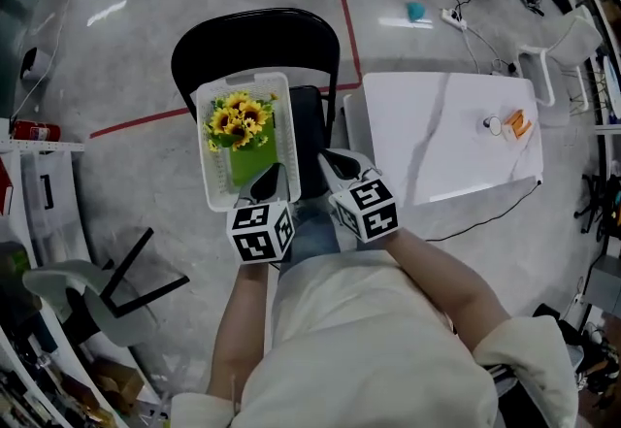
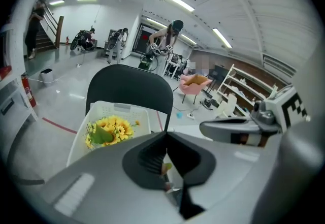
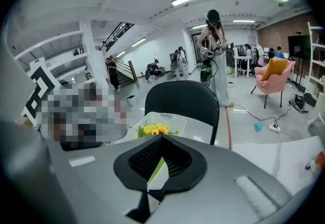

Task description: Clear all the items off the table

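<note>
While resting left gripper (image 1: 272,181) and right gripper (image 1: 340,167), jaws together, by white plastic flower basket (image 1: 207,174), should reach upper right: small orange item (image 1: 517,123) on white surface (image 1: 427,135), right nearer.

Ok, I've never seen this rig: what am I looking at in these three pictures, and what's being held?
No robot here: a person holds a two-jaw gripper in each hand. The head view looks down from their head; the two gripper views ride on the grippers, looking along the jaws. The left gripper is shut on the near rim of a white basket of sunflowers, over a black chair. The right gripper is shut beside it; whether it pinches the rim I cannot tell. The white table holds a few small items.
</note>
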Motion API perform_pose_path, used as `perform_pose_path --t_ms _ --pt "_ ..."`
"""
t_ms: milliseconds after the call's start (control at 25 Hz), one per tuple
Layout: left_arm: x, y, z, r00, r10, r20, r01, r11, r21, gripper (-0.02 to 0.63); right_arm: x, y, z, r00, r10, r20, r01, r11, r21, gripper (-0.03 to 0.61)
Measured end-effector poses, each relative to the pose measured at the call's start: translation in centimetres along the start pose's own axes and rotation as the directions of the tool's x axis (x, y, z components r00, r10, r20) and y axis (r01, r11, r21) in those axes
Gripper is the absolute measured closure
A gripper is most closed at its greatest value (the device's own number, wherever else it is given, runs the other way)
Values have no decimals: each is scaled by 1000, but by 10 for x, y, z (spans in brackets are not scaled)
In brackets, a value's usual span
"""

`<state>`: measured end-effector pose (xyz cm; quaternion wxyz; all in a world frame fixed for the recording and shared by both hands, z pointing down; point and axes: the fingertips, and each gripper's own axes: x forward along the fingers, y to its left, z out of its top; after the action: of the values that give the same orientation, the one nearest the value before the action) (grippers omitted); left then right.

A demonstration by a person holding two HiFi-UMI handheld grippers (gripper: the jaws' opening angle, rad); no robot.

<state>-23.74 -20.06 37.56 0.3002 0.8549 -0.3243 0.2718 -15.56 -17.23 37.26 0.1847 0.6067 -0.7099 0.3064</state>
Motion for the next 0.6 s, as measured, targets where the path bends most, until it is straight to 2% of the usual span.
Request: perform_pose_path --t_ms 160,600 --pt "7 -33 4 1000 -27 -5 28 998 49 606 -23 -30 -6 999 -40 20 39 999 33 580" --pt "40 -135 -6 997 -80 -25 81 993 80 606 -83 -104 -25 996 -72 49 69 996 57 580"
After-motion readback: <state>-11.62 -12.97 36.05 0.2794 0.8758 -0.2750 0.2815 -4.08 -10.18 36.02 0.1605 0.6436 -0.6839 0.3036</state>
